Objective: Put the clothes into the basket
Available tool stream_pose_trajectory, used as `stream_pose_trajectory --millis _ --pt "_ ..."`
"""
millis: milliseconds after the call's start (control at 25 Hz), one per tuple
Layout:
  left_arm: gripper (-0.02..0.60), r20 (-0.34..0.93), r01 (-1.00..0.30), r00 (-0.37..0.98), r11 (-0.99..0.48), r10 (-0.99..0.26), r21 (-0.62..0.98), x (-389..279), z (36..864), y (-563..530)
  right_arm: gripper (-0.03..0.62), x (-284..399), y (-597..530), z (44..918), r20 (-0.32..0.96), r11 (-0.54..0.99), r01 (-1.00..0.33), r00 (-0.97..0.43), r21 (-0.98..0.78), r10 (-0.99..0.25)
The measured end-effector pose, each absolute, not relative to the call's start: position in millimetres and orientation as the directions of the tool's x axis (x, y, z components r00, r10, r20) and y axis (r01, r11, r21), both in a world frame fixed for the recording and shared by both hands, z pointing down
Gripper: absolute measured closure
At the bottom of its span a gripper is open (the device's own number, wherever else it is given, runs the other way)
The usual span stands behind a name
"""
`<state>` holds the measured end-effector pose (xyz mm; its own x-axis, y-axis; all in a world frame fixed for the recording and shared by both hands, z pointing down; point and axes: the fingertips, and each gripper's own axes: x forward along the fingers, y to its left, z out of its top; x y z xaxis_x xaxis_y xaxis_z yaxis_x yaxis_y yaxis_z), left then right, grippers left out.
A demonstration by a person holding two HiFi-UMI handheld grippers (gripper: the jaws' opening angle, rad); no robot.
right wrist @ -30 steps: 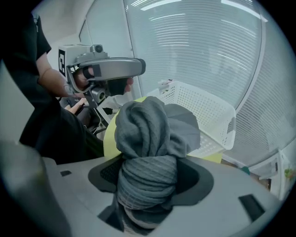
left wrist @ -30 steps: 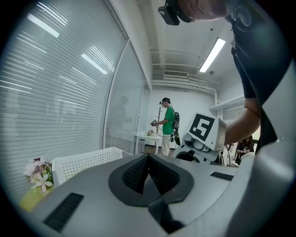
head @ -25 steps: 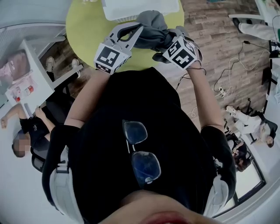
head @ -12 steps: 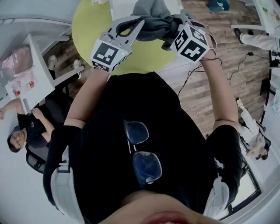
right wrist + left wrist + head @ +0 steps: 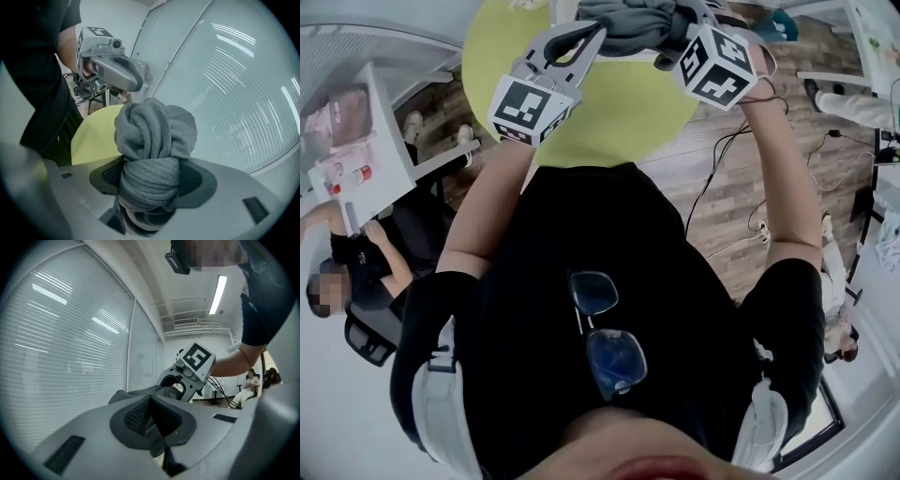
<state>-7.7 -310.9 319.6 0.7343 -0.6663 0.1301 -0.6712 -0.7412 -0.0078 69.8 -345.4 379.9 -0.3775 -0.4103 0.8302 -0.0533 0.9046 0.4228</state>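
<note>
Gripping a grey knit garment with both tools at once: clamped in the right hand-held gripper as a thick twisted knot, with jaws spread wide around it and pressing on its sides; pinched in the left hand-held gripper by a thin fold, with jaws all but together on the cloth. Strung straight from one hand-held gripper to the other, so with the long axis running across, left to right, and the bulk bunched at the right end. Held high above the yellow-green round table, touching nothing below. No telling from here just where the basket sits: nothing of it shown for certain, probably beyond both sets of jaws, past the far edge of the table. Judging by that, about equally near to either hand, though weighted toward the right. Both forearms stretched forward and up, with the right hand-held gripper tipped steeply downward over the knot and the left nearly level, aimed across at its partner. Likely next: carrying the bundle forward with both hands and letting go over the basket, minding a thin tail of cloth catching in the left jaws.
</note>
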Motion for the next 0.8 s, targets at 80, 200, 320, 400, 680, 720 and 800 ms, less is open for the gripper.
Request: stream_pose_trajectory --millis 80,200,320,400,680,720,800 --pt "0.571 0.128 -0.688 0.719 -0.726 -0.683 -0.011 -14.3 325.0 -318.1 0.276 62.9 -356.8 383.2 0.813 0.888 -0.04 -0.385 0.458 -0.437" --pt "0.571 0.128 -0.712 0.696 -0.702 -0.707 -0.005 -21.8 334.5 -330.6 0.276 52.9 -370.9 388.8 0.794 0.871 -0.022 -0.401 0.491 -0.458" --pt "0.571 0.129 -0.734 0.673 -0.679 -0.728 -0.003 -30.9 344.3 -341.5 0.276 39.0 -380.7 397.3 0.785 0.863 0.003 -0.418 0.504 -0.457" --pt "0.571 0.134 -0.744 0.661 -0.668 -0.738 -0.003 -37.5 352.7 -348.3 0.276 29.3 -387.0 407.1 0.78 0.852 0.037 -0.426 0.521 -0.459" --pt "0.571 0.172 -0.757 0.644 -0.653 -0.746 0.004 -44.5 376.8 -365.1 0.276 16.2 -405.8 443.8 0.798 0.85 0.115 -0.425 0.515 -0.426" --pt "0.571 0.174 -0.756 0.645 -0.654 -0.744 0.006 -44.4 380.2 -366.1 0.276 14.9 -406.7 450.3 0.802 0.853 0.118 -0.425 0.508 -0.419" --pt "0.571 0.179 -0.755 0.647 -0.656 -0.741 0.009 -44.0 387.9 -368.5 0.276 12.5 -408.2 464.2 0.811 0.86 0.124 -0.421 0.494 -0.405"
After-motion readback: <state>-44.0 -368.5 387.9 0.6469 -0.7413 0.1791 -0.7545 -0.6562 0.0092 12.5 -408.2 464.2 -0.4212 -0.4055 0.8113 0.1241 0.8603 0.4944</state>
